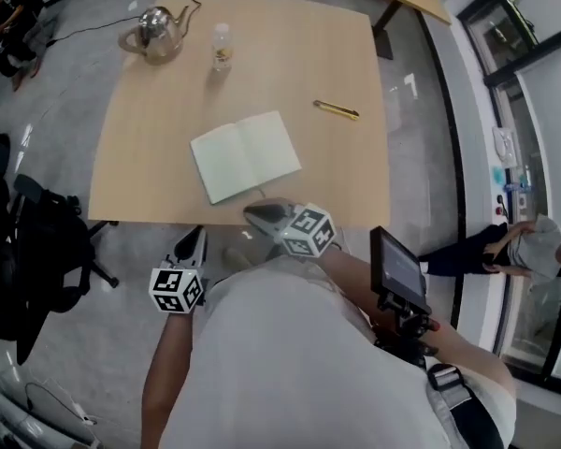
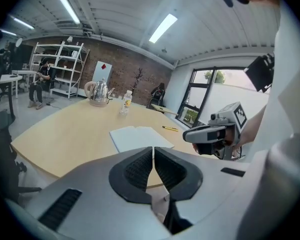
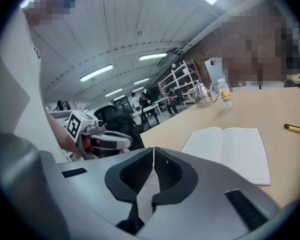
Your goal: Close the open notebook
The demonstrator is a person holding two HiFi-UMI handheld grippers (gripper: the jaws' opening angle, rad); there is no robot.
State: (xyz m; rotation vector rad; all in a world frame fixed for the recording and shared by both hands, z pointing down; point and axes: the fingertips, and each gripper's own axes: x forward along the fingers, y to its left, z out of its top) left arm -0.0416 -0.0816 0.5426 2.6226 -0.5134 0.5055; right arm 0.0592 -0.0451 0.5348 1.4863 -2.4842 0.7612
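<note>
An open notebook [image 1: 246,155] with blank white pages lies flat on the wooden table [image 1: 168,176], near its front edge. Both grippers hover just off that edge, short of the notebook. My left gripper [image 1: 197,234] is below and left of it, my right gripper [image 1: 252,214] just below its lower edge. In the left gripper view the jaws [image 2: 153,153] meet with nothing between them, and the notebook [image 2: 140,136] lies ahead, the right gripper [image 2: 210,133] beside it. The right gripper's jaws [image 3: 153,156] are shut and empty too, with the notebook [image 3: 230,151] ahead to the right.
A metal kettle [image 1: 157,31] and a small bottle [image 1: 222,47] stand at the table's far side. A yellow pen [image 1: 337,109] lies right of the notebook. A black chair [image 1: 33,251] stands left of the table; a person [image 1: 533,246] is at the far right.
</note>
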